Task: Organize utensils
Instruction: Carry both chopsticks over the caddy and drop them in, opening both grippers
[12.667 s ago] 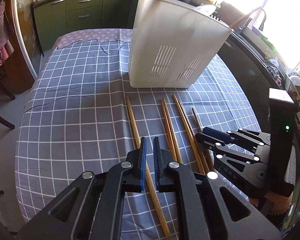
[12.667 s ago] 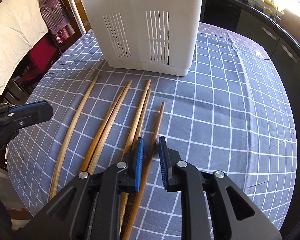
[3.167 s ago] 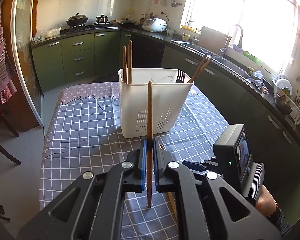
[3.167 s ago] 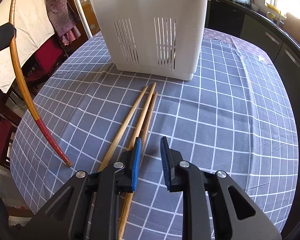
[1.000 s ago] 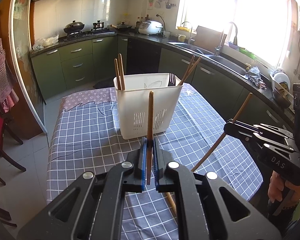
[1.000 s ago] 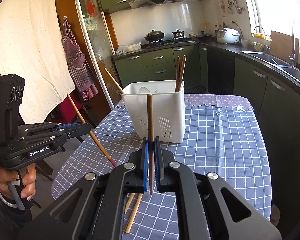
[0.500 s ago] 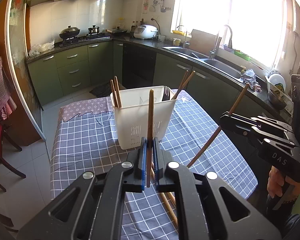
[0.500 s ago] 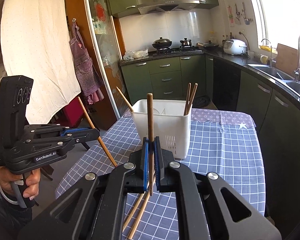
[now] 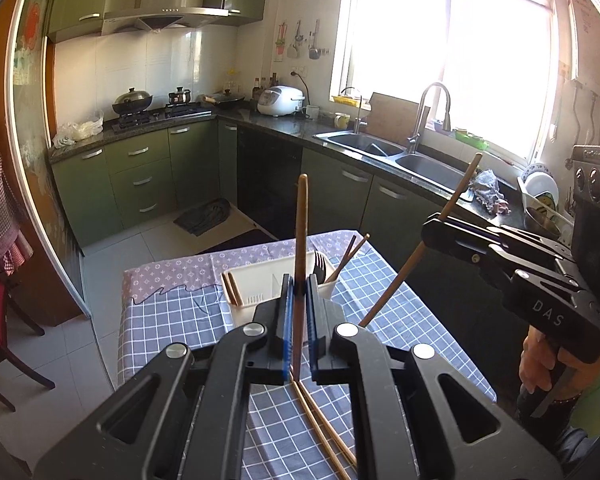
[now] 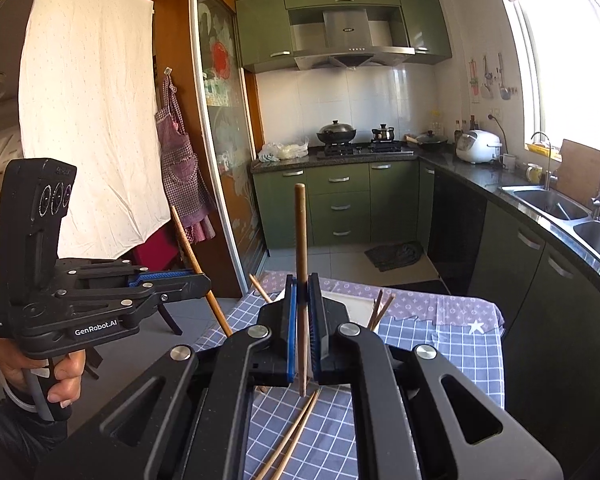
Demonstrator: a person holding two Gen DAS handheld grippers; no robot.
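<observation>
Between left gripper (image 9: 296, 312) pads: one chopstick (image 9: 301, 240), clamped upright.
Right gripper (image 10: 304, 320): closed on another chopstick (image 10: 300, 248).
Below both: white utensil holder (image 9: 252, 284); two loose chopsticks (image 9: 320, 420) on tablecloth (image 9: 172, 320).

Each black claw (image 9: 296, 328) has blue pads (image 9: 286, 320), silver screws (image 9: 253, 330), and white lettering on its side.

The white holder (image 10: 354, 300) is mostly hidden behind the right gripper (image 10: 304, 334). The 2 chopsticks on the table (image 9: 324, 428) run behind the left gripper (image 9: 296, 326) and off the bottom edge.
</observation>
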